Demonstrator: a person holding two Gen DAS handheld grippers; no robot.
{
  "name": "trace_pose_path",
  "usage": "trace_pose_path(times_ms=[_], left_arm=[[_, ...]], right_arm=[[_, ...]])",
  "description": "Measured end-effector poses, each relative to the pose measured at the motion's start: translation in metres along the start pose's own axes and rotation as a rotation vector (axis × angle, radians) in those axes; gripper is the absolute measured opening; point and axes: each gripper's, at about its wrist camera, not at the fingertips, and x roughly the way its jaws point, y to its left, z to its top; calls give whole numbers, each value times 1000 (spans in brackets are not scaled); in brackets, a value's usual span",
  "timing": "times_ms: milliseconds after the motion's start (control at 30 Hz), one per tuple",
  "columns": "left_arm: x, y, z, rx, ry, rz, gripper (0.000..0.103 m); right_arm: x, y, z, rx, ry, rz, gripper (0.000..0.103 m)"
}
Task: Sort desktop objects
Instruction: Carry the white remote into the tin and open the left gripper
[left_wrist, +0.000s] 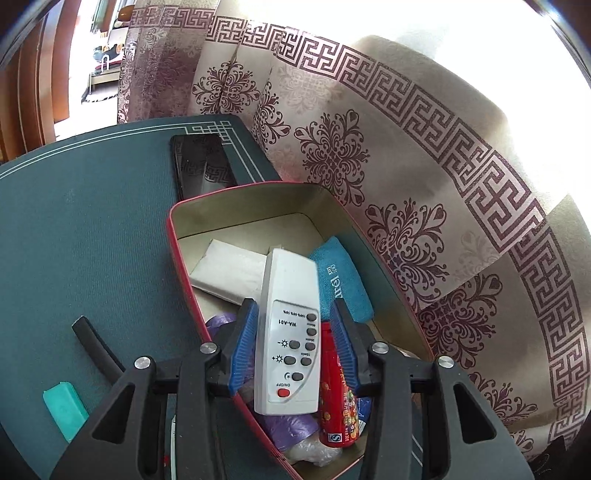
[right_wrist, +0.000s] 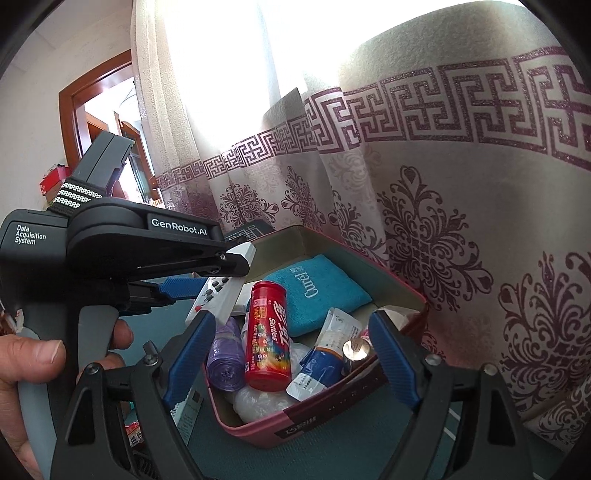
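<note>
My left gripper (left_wrist: 293, 308) is shut on a white remote (left_wrist: 288, 332), gripping its sides between the blue pads and holding it tilted above the red box (left_wrist: 177, 236). The right wrist view shows the same remote (right_wrist: 221, 291) in the air over the box's left side, in the left gripper (right_wrist: 221, 273). Inside the box (right_wrist: 258, 430) lie a red Skittles can (right_wrist: 267, 336), a teal cloth (right_wrist: 317, 291), a purple bag roll (right_wrist: 225, 358), a blue-and-white sachet (right_wrist: 325, 358) and a white packet (left_wrist: 229, 273). My right gripper (right_wrist: 288, 321) stands open just before the box's near corner, gripping nothing.
A black phone (left_wrist: 203, 166) lies on the green mat (left_wrist: 92, 221) behind the box. A teal eraser (left_wrist: 64, 410) and a black tube (left_wrist: 96, 343) lie to the left. A patterned curtain (left_wrist: 406, 184) hangs close behind. A person's hand (right_wrist: 33, 354) holds the left gripper's handle.
</note>
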Motion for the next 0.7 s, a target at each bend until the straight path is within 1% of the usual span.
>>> trace_pose_path(times_ms=[133, 267, 333, 400, 700], left_arm=[[-9, 5, -2, -12, -12, -10, 46], [-24, 9, -7, -11, -35, 2, 51], [-32, 13, -10, -7, -44, 27, 57], [-41, 20, -17, -13, -52, 65, 60], [-65, 95, -60, -154, -25, 201, 61]], right_arm=[[0, 4, 0, -18, -4, -2, 89], [-2, 6, 0, -26, -10, -4, 92], [-3, 7, 0, -30, -16, -4, 94], [-4, 8, -1, -37, -21, -5, 96], [-6, 10, -2, -49, -32, -9, 98]])
